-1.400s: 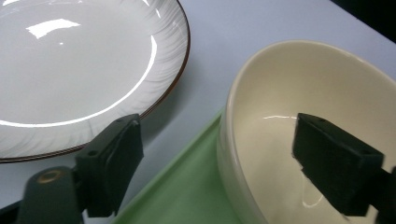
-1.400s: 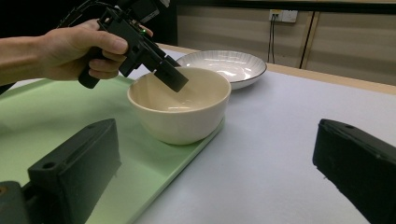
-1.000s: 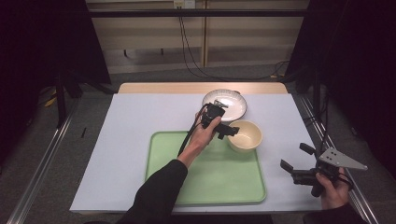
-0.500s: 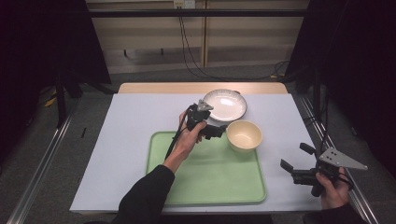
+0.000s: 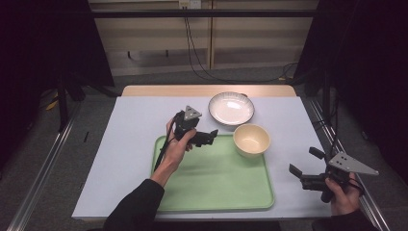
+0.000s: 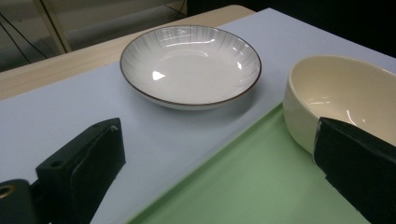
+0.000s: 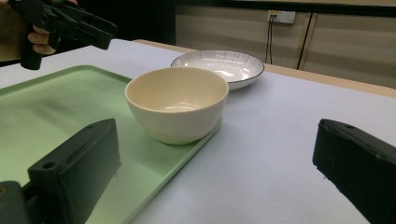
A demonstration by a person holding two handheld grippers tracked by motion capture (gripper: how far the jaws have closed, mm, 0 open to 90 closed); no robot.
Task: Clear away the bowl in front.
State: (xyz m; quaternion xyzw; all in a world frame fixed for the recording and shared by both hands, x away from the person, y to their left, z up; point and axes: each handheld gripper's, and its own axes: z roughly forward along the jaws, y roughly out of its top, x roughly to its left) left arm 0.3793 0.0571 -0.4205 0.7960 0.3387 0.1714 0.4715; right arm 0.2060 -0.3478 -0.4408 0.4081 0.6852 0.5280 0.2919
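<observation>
A cream bowl sits on the far right corner of the green tray, overhanging its rim. Behind it on the white table cover rests a white plate with a dark rim. My left gripper hovers open over the tray's far left edge, a little left of the bowl, with nothing between its jaws. From the left gripper view, the plate lies ahead and the bowl to the right. My right gripper is open and empty off the tray's right side; its view faces the bowl and the plate.
A wooden table edge runs along the back. Metal rails flank the table. Cables hang down the back wall. The white cover extends to the left of the tray.
My left gripper has drawn back to the left, away from the bowl and plate, and now hovers over the tray's far left edge. The right gripper has stayed put.
</observation>
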